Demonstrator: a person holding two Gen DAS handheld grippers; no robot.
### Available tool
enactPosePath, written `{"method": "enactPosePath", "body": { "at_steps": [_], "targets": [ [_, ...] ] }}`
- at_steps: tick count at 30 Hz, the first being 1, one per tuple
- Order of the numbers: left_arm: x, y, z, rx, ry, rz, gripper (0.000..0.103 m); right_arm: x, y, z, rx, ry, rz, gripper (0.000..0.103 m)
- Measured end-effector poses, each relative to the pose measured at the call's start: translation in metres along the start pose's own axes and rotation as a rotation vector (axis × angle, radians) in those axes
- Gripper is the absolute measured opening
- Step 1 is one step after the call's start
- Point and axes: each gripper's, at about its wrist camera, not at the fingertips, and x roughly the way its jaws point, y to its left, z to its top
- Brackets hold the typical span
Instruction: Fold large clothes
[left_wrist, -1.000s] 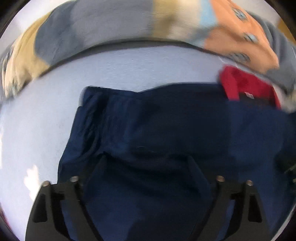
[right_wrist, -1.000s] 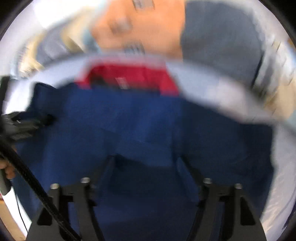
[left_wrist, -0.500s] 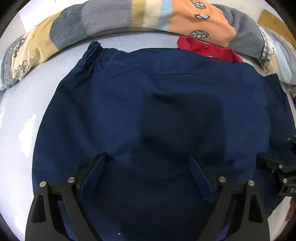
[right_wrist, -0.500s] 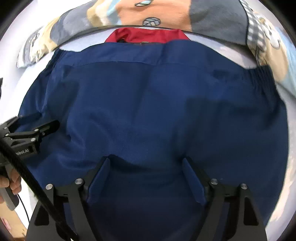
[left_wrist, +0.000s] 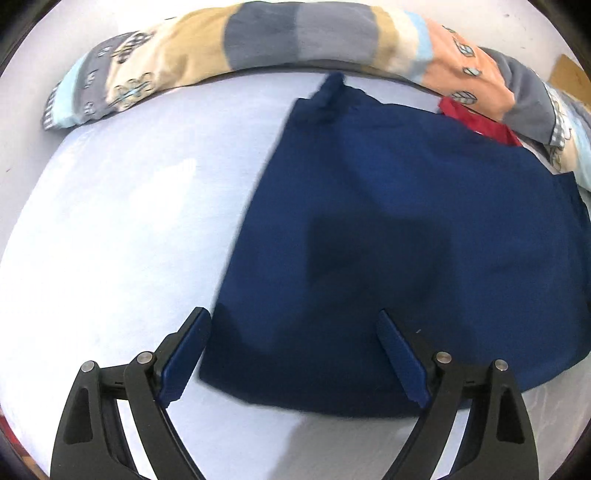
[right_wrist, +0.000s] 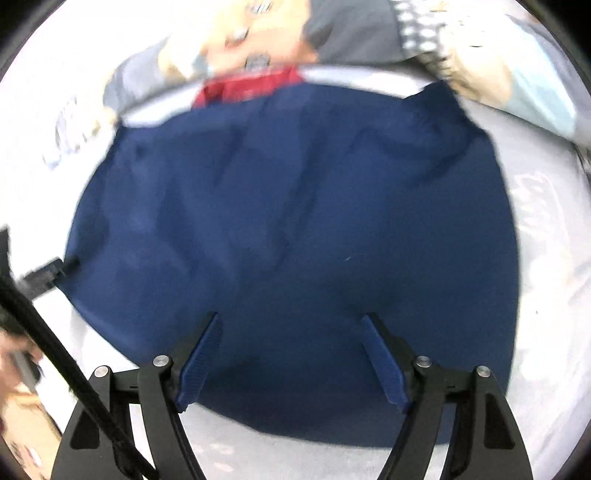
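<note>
Bed: pale sheet (left_wrist: 122, 229), flat and bare to the left of the cloth; we work on this.
Garment: navy cloth (left_wrist: 406, 236), already doubled over, lying flat mid-bed with its gathered waistband (left_wrist: 328, 96) at the far edge.
Backdrop: patterned quilt (left_wrist: 258, 40) rolled along the far side; red garment (left_wrist: 480, 123) tucked just under the navy cloth's far corner.
Left gripper (left_wrist: 293, 363): jaws spread wide, nothing between the pads; it hangs over the cloth's near-left corner.
Right gripper (right_wrist: 291, 363): jaws wide and empty, hanging over the near edge; the view is blurred.
Risk, pinch depth: we judge a grab at the near hem may catch only the top layer, so the fold would peel apart on lifting.
Risk, sheet: pads closing low could nip the sheet with the cloth and drag it.
Risk, red garment: pulling the navy cloth could tow it along where the two overlap.
Risk, skew: uneven lifts by the two hands would leave a crooked fold.
Risk, cable: black lead (right_wrist: 55, 354) crossing the right view might snag.
</note>
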Motion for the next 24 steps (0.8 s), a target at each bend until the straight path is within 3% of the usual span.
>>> {"method": "enactPosePath", "body": {
  "at_steps": [2,3,5,8,11,13,14,17,24],
  "targets": [
    [0.009,0.009,-0.010,-0.006,0.042,0.017,0.091,-0.002,-0.015,-0.010,0.007,0.003,-0.077,0.083],
    [0.018,0.014,-0.013,-0.028,0.090,-0.008,0.093,0.005,-0.024,-0.017,0.019,0.037,-0.097,0.084],
    [0.020,0.026,-0.017,-0.093,0.102,-0.049,0.097,0.028,-0.045,-0.029,0.083,0.153,-0.072,0.084],
    [-0.003,0.027,-0.014,-0.087,0.044,-0.008,0.095,0.010,-0.050,-0.037,0.103,0.112,-0.058,0.084],
    [-0.031,0.027,-0.019,-0.097,-0.028,-0.016,0.095,-0.015,-0.055,-0.043,0.144,0.007,-0.055,0.084],
    [-0.034,0.020,-0.024,-0.073,-0.017,-0.021,0.095,-0.019,-0.067,-0.052,0.201,-0.002,-0.055,0.085],
    [-0.026,0.017,-0.029,-0.065,0.005,-0.017,0.095,-0.010,-0.079,-0.060,0.243,0.036,-0.058,0.085],
    [-0.002,0.022,-0.046,-0.076,0.143,0.003,0.095,0.004,-0.085,-0.069,0.286,0.106,-0.044,0.084],
    [-0.050,0.013,-0.045,-0.056,0.014,-0.019,0.095,-0.045,-0.101,-0.058,0.357,-0.051,-0.010,0.084]
  ]
}}
